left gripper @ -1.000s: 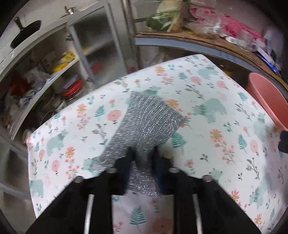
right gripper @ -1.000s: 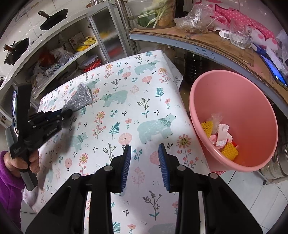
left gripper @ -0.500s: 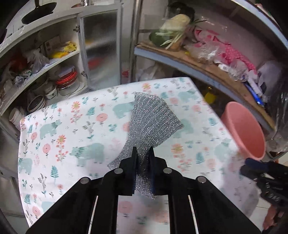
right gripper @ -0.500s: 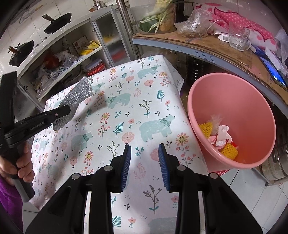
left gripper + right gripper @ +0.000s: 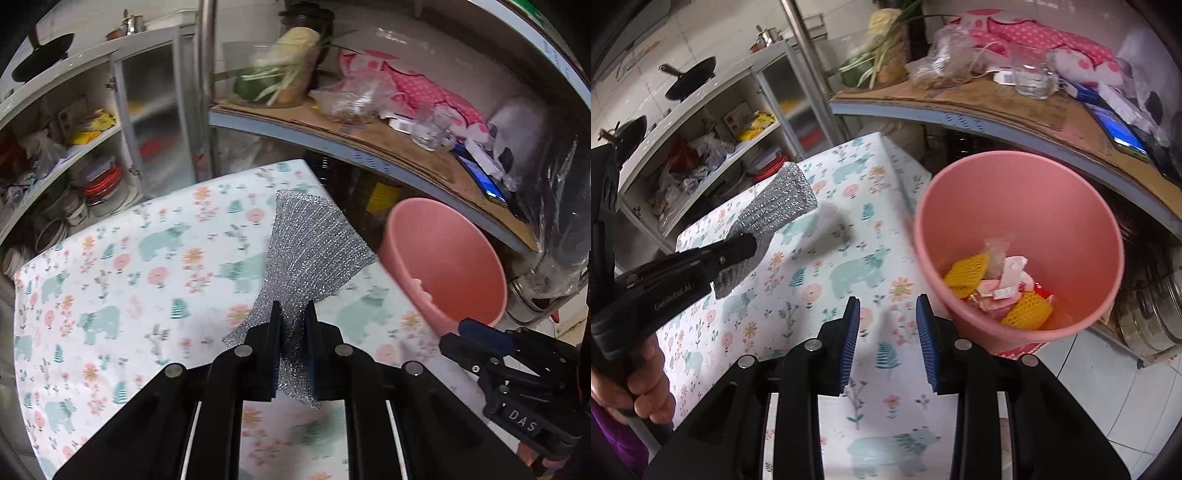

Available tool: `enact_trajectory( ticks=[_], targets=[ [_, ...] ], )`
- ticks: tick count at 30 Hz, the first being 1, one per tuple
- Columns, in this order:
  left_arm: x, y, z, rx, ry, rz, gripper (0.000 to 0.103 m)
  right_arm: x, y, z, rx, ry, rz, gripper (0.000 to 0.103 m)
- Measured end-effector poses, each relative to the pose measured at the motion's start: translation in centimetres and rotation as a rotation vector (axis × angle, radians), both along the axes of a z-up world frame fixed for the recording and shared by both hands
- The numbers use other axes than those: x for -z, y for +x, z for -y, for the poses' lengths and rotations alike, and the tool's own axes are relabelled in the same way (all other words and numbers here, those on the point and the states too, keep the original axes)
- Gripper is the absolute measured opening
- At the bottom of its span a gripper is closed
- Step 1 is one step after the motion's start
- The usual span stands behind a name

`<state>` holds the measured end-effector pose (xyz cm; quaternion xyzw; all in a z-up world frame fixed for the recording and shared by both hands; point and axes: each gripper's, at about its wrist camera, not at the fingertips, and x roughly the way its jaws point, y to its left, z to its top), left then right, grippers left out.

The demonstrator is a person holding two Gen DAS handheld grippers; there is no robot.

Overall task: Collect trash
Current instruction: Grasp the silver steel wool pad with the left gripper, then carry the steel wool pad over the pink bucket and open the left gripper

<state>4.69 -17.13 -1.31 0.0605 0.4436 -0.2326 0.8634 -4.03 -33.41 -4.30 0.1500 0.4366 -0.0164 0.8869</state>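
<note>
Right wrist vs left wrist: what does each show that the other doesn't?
Right wrist only: the trash inside the pink bin, namely yellow foam nets and wrappers; the hand holding the left gripper; the right gripper open and empty.

Left wrist only: the silver mesh cloth pinched between the left gripper's pads, seen close up.

Both: the cloth lifted above the floral tablecloth, the bin beside the table, the cluttered shelves.
</note>
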Motion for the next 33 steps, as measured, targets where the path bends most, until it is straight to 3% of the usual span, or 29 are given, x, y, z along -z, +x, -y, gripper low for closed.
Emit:
enact_trajectory(
  ticks=[17, 33],
  targets=[
    [-0.9, -3.0, 10.2, 0.164, -0.034, 0.015, 0.011, 0.3, -2.8, 7.2, 0.182, -0.027, 0.02, 0.032],
    [0.8, -3.0, 15.4, 0.255, -0.027, 0.029, 0.012, 0.9, -3.1, 10.1, 0.247, -0.059, -0.002, 0.032]
  ],
)
